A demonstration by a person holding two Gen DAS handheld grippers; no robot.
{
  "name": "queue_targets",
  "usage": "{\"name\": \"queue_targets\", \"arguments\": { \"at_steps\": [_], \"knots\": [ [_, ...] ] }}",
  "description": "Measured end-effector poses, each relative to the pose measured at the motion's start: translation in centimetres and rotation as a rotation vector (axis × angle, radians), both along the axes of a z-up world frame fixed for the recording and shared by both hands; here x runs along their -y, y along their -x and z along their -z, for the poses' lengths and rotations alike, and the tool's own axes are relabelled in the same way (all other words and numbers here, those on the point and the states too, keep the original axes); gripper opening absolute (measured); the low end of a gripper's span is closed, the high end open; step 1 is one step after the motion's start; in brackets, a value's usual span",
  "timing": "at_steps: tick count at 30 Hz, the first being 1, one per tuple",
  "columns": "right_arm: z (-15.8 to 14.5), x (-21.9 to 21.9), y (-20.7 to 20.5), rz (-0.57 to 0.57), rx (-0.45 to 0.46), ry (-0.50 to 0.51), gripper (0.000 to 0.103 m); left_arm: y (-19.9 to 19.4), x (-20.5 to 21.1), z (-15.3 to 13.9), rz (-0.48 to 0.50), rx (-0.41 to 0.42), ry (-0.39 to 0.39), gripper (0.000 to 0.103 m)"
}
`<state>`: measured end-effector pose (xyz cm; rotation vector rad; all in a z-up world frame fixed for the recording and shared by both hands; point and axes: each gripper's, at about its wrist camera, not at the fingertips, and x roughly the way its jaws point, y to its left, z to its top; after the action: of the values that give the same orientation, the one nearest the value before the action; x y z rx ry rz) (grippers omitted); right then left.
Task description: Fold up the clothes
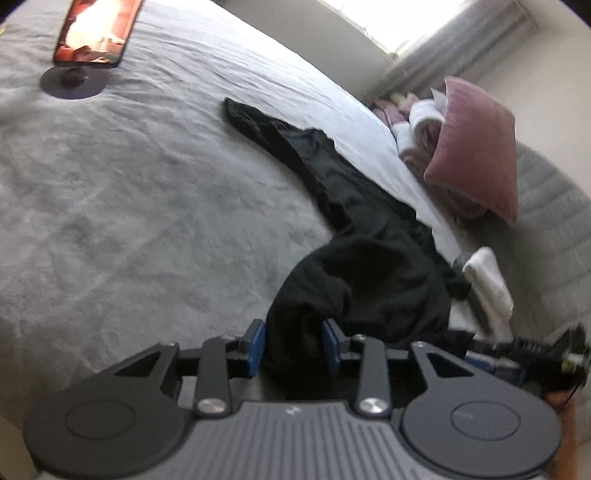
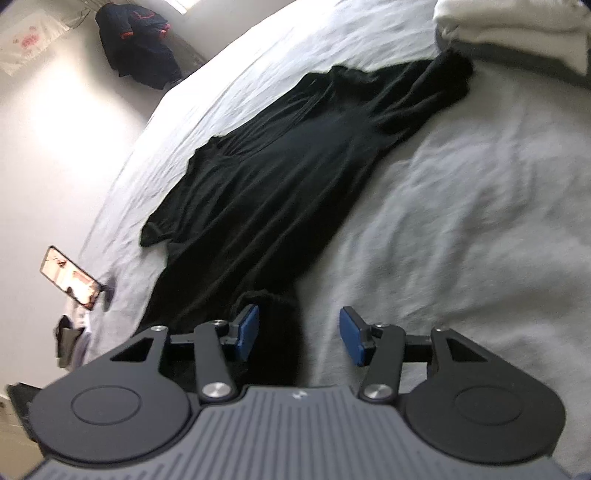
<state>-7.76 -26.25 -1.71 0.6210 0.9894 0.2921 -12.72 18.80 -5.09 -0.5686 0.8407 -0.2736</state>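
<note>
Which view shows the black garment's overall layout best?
The right wrist view: the black garment lies spread lengthwise across the bed, most of its outline visible. The left wrist view shows it bunched and foreshortened, one end between the left gripper's pads.

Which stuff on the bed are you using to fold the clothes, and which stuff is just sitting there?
For the job:
- black garment, spread on the bed
- left gripper, fingers around a bunch of it
- right gripper, fingers apart at its edge

Just lying about:
- phone on a stand
- pink cushion
- white folded cloth
- dark jacket hanging on the wall
</note>
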Motion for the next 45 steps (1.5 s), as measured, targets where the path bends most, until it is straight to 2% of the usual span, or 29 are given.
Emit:
{"name": "queue_targets", "arguments": {
  "at_steps": [3, 5, 7, 9, 11, 17, 20, 23, 26, 28, 30, 31, 32, 34, 38, 42, 43, 44, 45],
  "knots": [
    [0.6, -1.2, 0.0, -0.043, -0.024, -0.016, 0.038, 0.2, 1.1, 0.4, 0.044, 0.023, -0.037, 0.036],
    [0.9, -2.2, 0.2, -0.072, -0.029, 0.006, 0.019, 0.3, 1.8, 0.4, 0.088, 0.045, -0.07, 0.036],
    [1.1, -3.0, 0.6, -0.079, -0.025, 0.044, 0.011, 0.4, 2.0, 0.4, 0.117, 0.048, -0.072, 0.033],
    [0.5, -3.2, 1.4, -0.046, -0.013, 0.082, 0.01, 0.4, 2.0, 0.4, 0.136, 0.039, -0.045, 0.009],
    [-0.7, -2.9, 2.5, -0.022, 0.012, 0.095, 0.01, 0.4, 1.7, 0.4, 0.148, 0.022, 0.006, 0.007],
    [-4.5, -2.0, 6.7, 0.034, 0.078, 0.168, 0.01, 1.9, 0.7, -2.4, 0.186, 0.086, 0.138, 0.007],
    [-5.8, -1.5, 8.2, 0.053, 0.095, 0.222, 0.01, 2.6, 0.9, -3.0, 0.241, 0.072, 0.14, 0.008],
    [-5.8, -1.1, 8.6, 0.074, 0.078, 0.305, 0.011, 2.5, 1.9, -2.1, 0.326, -0.02, 0.099, 0.008],
    [-4.5, -0.5, 8.7, 0.102, 0.007, 0.352, 0.015, 2.4, 3.1, -0.6, 0.378, -0.119, 0.011, 0.012],
    [-3.7, 0.1, 9.0, 0.123, -0.033, 0.353, 0.016, 2.6, 3.1, -0.4, 0.376, -0.132, -0.003, 0.018],
    [-3.2, 0.9, 9.6, 0.146, -0.048, 0.31, 0.017, 2.8, 2.5, -0.5, 0.377, -0.128, 0.031, 0.029],
    [-3.1, 1.0, 9.8, 0.153, -0.049, 0.287, 0.022, 2.9, 2.3, -0.6, 0.375, -0.123, 0.045, 0.032],
    [-3.0, 1.2, 10.0, 0.158, -0.045, 0.263, 0.036, 3.0, 2.2, -0.6, 0.375, -0.121, 0.05, 0.035],
    [-3.4, 1.3, 10.6, 0.164, -0.019, 0.237, 0.049, 2.9, 2.5, -0.4, 0.383, -0.123, 0.047, 0.036],
    [-3.6, 0.7, 9.9, 0.167, 0.019, 0.24, 0.049, 2.8, 3.5, -0.1, 0.402, -0.123, 0.032, 0.037],
    [-2.3, 0.5, 8.3, 0.189, 0.038, 0.24, 0.049, 2.6, 4.5, 0.3, 0.421, -0.122, 0.017, 0.035],
    [-1.9, 0.5, 7.9, 0.195, 0.037, 0.242, 0.045, 2.6, 4.8, 0.4, 0.426, -0.122, 0.014, 0.031],
    [-1.5, 0.5, 7.6, 0.201, 0.035, 0.246, 0.022, 2.6, 5.0, 0.5, 0.431, -0.122, 0.01, 0.013],
    [-1.4, 0.5, 7.6, 0.204, 0.03, 0.25, 0.009, 2.5, 5.3, 0.5, 0.435, -0.121, 0.006, 0.011]
  ]
}}
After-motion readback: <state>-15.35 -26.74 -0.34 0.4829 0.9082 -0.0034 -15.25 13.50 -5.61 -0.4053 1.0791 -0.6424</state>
